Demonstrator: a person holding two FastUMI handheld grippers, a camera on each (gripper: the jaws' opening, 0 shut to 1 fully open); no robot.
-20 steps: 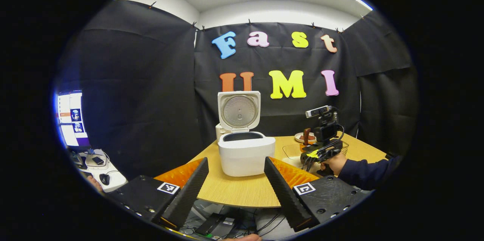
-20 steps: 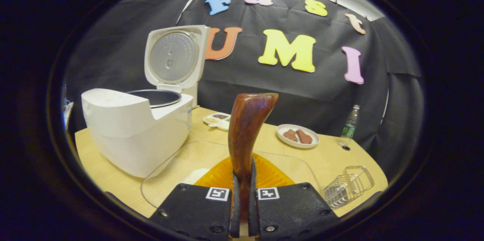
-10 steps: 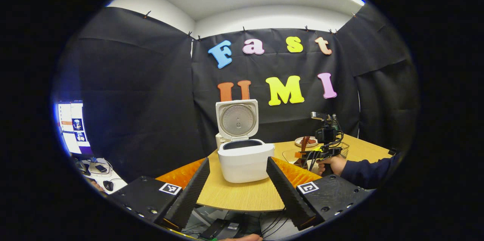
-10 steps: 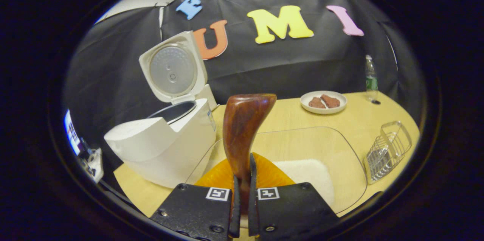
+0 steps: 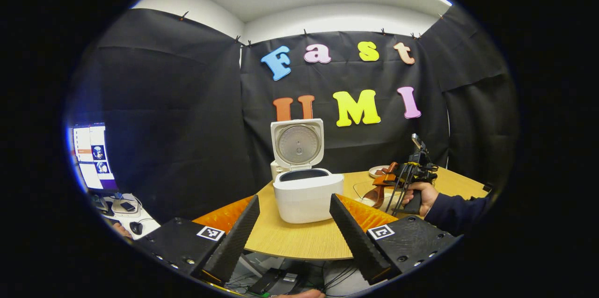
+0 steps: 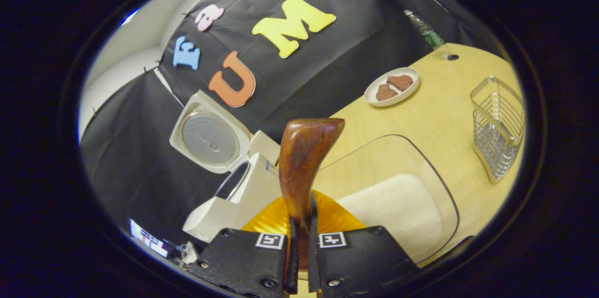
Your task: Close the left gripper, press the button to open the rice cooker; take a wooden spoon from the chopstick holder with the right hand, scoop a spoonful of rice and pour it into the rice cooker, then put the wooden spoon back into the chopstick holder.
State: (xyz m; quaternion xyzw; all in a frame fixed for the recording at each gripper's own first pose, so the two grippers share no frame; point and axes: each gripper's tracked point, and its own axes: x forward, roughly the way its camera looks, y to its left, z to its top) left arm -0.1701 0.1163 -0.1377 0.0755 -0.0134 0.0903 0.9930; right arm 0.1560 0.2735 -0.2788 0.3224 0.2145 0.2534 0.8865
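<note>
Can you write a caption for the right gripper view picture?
Right gripper clamps a wooden spoon above a clear tray of rice, beside the open rice cooker.

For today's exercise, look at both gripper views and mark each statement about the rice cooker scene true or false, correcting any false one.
1. The rice cooker has its lid shut. False: the lid stands open and upright.
2. The right tool is shut on the wooden spoon. True.
3. The left tool grips a spoon. False: it is open and holds nothing.
4. The clear tray holds white rice. True.
5. The wire chopstick holder stands on the table. True.
6. The small plate sits inside the cooker. False: it rests on the table near the wall.
</note>
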